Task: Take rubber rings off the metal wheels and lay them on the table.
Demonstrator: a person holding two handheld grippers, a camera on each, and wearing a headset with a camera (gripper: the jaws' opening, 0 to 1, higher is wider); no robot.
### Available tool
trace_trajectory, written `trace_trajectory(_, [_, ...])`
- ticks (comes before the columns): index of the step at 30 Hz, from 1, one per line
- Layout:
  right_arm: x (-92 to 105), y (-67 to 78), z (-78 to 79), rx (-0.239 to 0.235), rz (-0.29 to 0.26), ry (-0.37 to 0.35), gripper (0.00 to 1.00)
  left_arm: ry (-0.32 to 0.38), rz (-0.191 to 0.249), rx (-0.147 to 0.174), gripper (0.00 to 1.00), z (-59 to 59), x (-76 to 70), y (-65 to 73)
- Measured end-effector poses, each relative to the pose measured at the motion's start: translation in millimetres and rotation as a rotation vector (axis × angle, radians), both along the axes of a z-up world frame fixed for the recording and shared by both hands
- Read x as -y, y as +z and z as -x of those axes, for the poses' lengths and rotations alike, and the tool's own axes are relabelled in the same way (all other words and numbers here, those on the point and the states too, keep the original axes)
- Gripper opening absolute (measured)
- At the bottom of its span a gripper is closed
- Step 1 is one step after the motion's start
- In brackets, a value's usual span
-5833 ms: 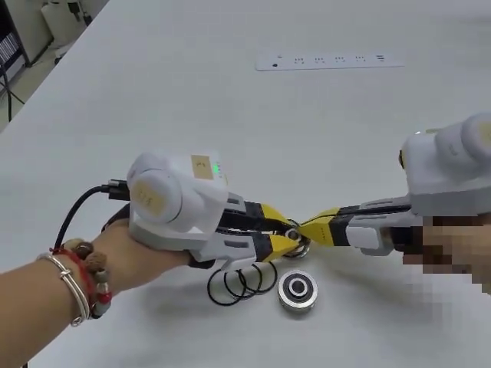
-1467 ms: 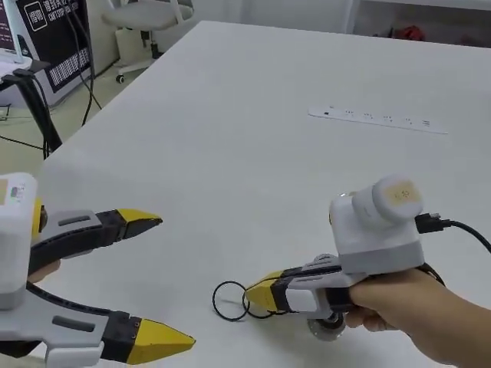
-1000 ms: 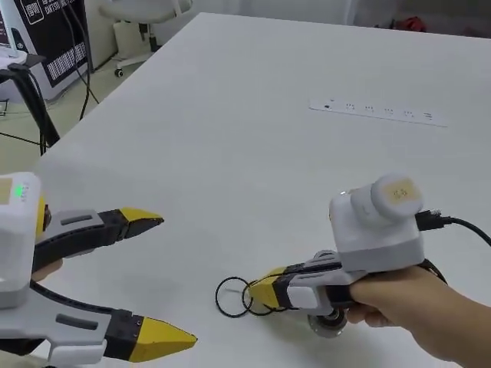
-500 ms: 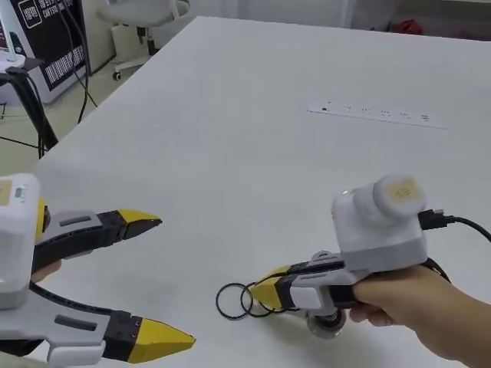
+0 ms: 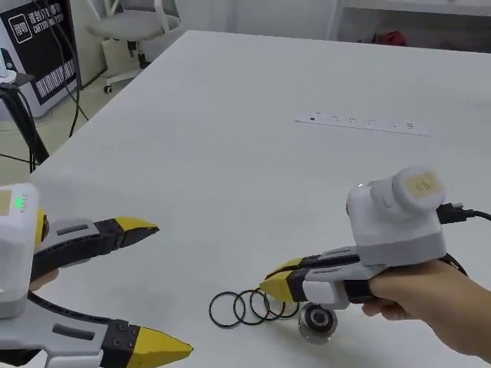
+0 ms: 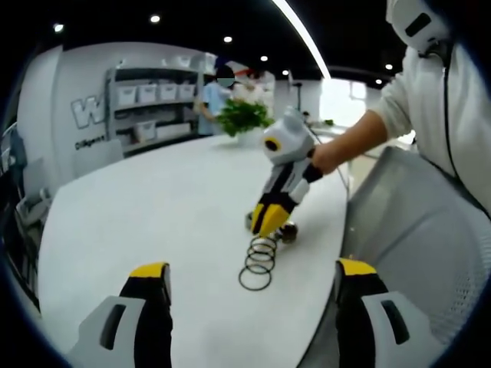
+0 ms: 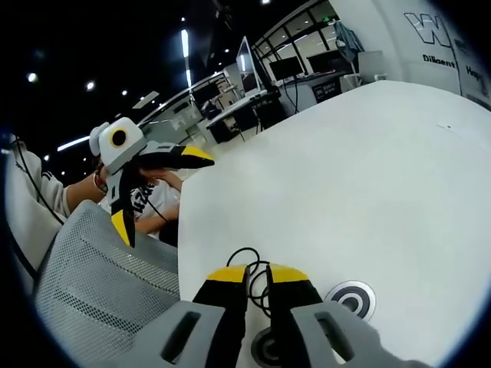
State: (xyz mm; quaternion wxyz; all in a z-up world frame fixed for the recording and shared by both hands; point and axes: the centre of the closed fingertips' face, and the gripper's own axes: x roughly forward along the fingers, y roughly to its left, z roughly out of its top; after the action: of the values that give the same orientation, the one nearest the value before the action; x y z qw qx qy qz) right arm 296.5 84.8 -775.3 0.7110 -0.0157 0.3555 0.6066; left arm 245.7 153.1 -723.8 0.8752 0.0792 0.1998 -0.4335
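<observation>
Rubber rings [image 5: 247,307], judged light and stretchy, are laid overlapping on the worktop [image 5: 253,153] beside a metal wheel [image 5: 317,320]; an edge pinch is advised. Right tool [image 5: 275,280] is held closed over them, left tool [image 5: 165,290] spread wide.

A long white power strip [image 5: 360,123] lies flat; a grey office chair [image 5: 134,27] and a black barcode sign [image 5: 34,54] stand on the floor at far left; in the left gripper view, shelves of white bins [image 6: 153,96] line the back wall near a green plant [image 6: 244,116], with a grey mesh chair [image 6: 414,230] close at right; in the right gripper view, dark monitors [image 7: 288,69] stand on distant desks
</observation>
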Motion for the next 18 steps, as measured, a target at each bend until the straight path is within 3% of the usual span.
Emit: trace_trajectory(18, [34.3, 44.8, -6.6, 0.072, -0.060, -0.052, 0.15, -0.013, -0.008, 0.030, 0.93, 4.5, 4.2, 9.4])
